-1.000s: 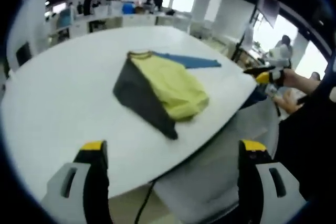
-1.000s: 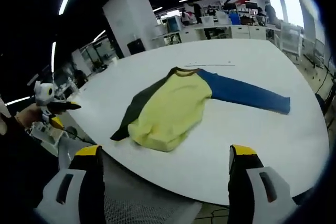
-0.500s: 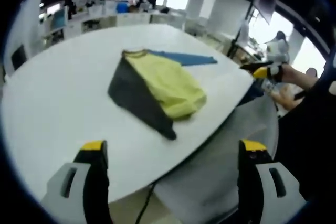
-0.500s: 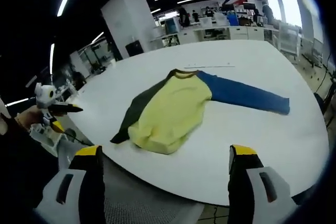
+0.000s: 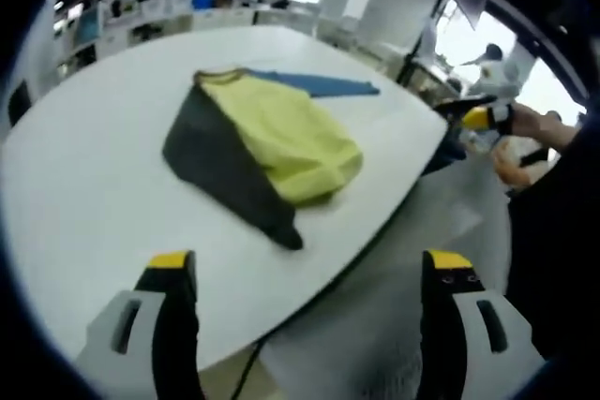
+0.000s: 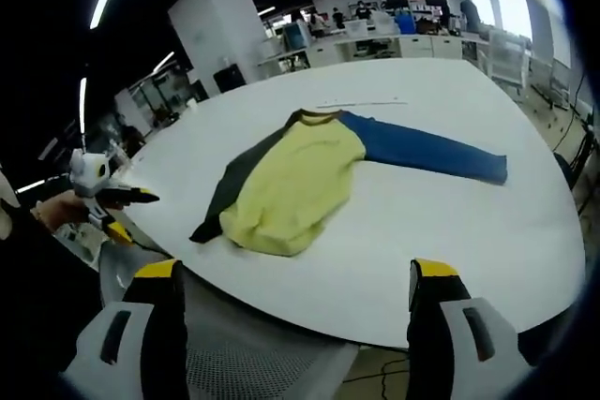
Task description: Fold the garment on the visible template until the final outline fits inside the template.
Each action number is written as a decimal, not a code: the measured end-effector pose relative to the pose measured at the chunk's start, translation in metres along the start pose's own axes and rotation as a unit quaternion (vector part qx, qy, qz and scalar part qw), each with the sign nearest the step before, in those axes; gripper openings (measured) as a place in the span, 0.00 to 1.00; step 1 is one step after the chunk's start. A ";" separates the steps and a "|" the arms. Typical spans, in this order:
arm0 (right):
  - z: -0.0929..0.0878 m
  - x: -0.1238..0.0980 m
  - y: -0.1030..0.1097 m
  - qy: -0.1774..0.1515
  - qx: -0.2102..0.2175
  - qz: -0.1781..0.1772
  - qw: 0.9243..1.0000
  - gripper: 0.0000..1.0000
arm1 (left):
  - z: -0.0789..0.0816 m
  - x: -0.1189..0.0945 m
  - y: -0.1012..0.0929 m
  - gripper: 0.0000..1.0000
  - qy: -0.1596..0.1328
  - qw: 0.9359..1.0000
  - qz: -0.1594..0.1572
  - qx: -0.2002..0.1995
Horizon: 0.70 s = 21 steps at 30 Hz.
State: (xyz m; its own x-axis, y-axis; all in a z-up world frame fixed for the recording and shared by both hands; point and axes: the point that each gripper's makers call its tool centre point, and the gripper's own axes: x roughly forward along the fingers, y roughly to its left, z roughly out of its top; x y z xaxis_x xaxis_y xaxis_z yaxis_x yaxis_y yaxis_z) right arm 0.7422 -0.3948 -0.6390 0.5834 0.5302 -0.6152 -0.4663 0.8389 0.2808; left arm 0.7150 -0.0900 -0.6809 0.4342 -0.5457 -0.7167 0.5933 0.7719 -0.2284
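**A:** Start close in. What's nearest in the left gripper view?

**B:** The left claw [image 5: 302, 274], jaws spread wide with nothing between them, held out past the near edge of the white counter [image 5: 84, 185]. Below that edge is a pale mesh-like surface, possibly a chair; I cannot tell for sure.

**A:** And the right side?

**B:** The right claw [image 6: 294, 278] is likewise gaping wide and empty, off the near edge of the counter [image 6: 450, 231]. Each claw also shows in the other's view at the counter's side, held in a hand: the right one [image 5: 478, 119] level, its yellow tips pointing toward the counter; the left one [image 6: 112, 199] much the same.

**A:** Where's the garment?

**B:** The long-sleeved shirt [image 6: 291, 185] lies flat on the counter, closer to the near edge than the far one. The yellow body is bunched at its hem, a dark grey sleeve is folded along one side, and the blue sleeve [image 6: 427, 152] stretches out straight toward the counter's right edge. In the left gripper view the shirt [image 5: 272, 142] sits mid-counter.

**A:** Room to move?

**B:** Bare white counter all around the shirt, widest on the far side. A faint thin line marks the counter just beyond the collar.

**A:** Beyond that?

**B:** An open office: white pillars, desks, ceiling light strips, windows, people at the far end.
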 end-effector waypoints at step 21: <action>-0.001 -0.001 -0.011 0.010 0.002 -0.002 1.000 0.99 | -0.016 0.047 0.014 0.43 0.008 0.997 0.064 0.031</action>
State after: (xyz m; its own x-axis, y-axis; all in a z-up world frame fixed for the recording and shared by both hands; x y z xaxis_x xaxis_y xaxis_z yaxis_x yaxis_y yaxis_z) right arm 0.7463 -0.4050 -0.6421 0.5720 0.5251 -0.6301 -0.4613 0.8411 0.2822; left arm 0.7326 -0.0997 -0.7287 0.4992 -0.4378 -0.7477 0.5746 0.8132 -0.0924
